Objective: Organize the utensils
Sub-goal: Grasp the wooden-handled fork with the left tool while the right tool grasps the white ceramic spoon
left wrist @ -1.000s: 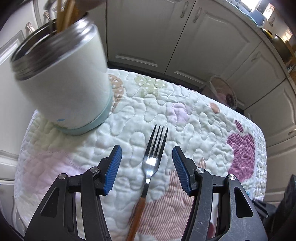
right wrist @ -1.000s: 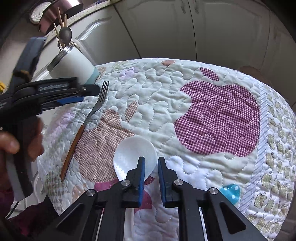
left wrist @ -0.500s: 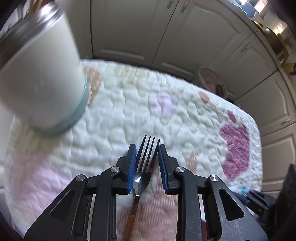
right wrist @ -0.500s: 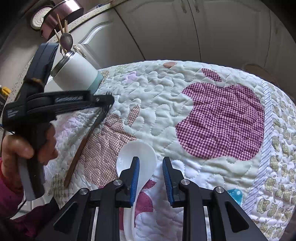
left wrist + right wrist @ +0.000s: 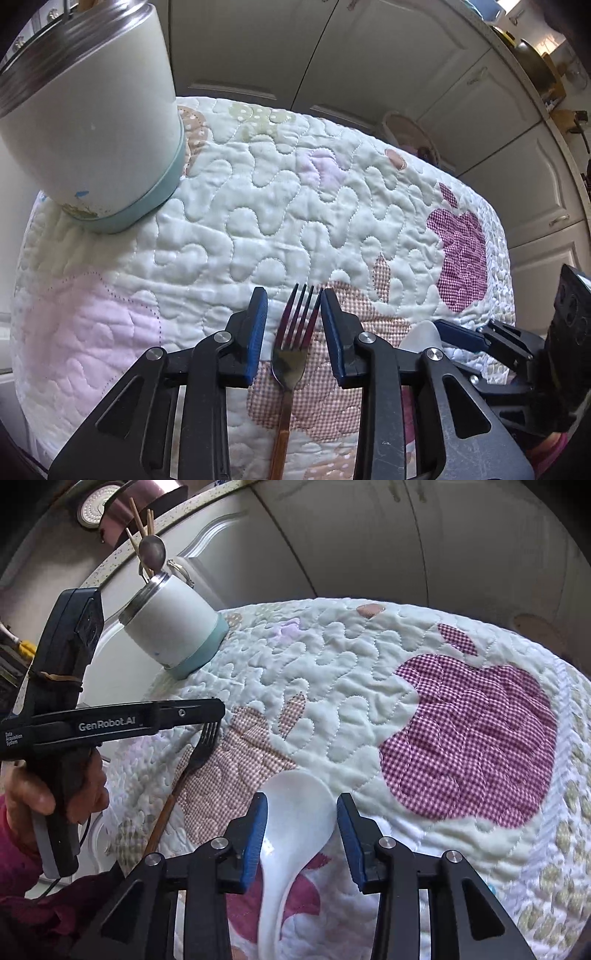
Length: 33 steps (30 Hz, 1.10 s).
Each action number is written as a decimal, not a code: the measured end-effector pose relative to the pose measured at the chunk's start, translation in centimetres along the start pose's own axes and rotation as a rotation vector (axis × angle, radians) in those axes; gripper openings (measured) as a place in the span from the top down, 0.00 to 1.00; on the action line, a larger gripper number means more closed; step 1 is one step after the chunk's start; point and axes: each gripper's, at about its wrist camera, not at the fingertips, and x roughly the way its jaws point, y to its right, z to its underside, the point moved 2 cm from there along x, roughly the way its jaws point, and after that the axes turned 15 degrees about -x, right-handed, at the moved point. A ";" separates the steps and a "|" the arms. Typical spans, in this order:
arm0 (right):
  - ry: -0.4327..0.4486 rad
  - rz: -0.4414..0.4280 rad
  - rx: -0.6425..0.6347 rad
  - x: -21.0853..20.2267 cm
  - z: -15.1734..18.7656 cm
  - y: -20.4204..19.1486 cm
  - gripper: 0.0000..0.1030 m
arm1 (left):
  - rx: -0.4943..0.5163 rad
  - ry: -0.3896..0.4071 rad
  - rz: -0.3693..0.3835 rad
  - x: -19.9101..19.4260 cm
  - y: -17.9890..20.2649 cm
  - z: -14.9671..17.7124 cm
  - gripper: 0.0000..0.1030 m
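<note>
**Two grippers over fork and spoon on quilted mat**

L gripper (image 5: 294,325): jaws part-open, having just widened a little; fork (image 5: 294,343) lies between the blue pads (image 5: 257,332), tines pointing away from the camera. Right pad sits just beside the outer tine, contact uncertain; left pad clear of it. Fork's wooden handle runs back under the gripper; fork rests on the quilted mat (image 5: 258,221).

R gripper (image 5: 301,827): jaws part-open, just been opening; white spoon (image 5: 295,812) bowl sits between pads w/ gaps both sides, not gripped, handle trailing toward the camera.

White canister (image 5: 173,627) w/ steel rim and teal base stands at the mat's far-left corner, holding chopsticks (image 5: 138,520) and a metal spoon (image 5: 152,552). Person's hand (image 5: 55,790) grips the L tool's handle.
</note>
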 end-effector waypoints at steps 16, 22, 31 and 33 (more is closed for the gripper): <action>-0.056 -0.160 -0.021 0.9 0.0 0.5 0.89 | 0.114 -0.095 0.033 0.8 0.9 -0.7 0.80; -0.048 -0.142 -0.036 1.6 -0.6 -0.5 0.91 | 0.174 -0.074 0.018 0.6 1.4 0.0 0.82; 0.033 -0.070 -0.049 -2.4 -0.3 -1.8 0.98 | 0.132 0.003 0.056 -3.5 0.7 0.3 0.82; 0.065 -0.039 -0.056 -3.6 -0.6 -2.3 0.98 | 0.132 0.031 0.070 -5.1 0.7 0.2 0.83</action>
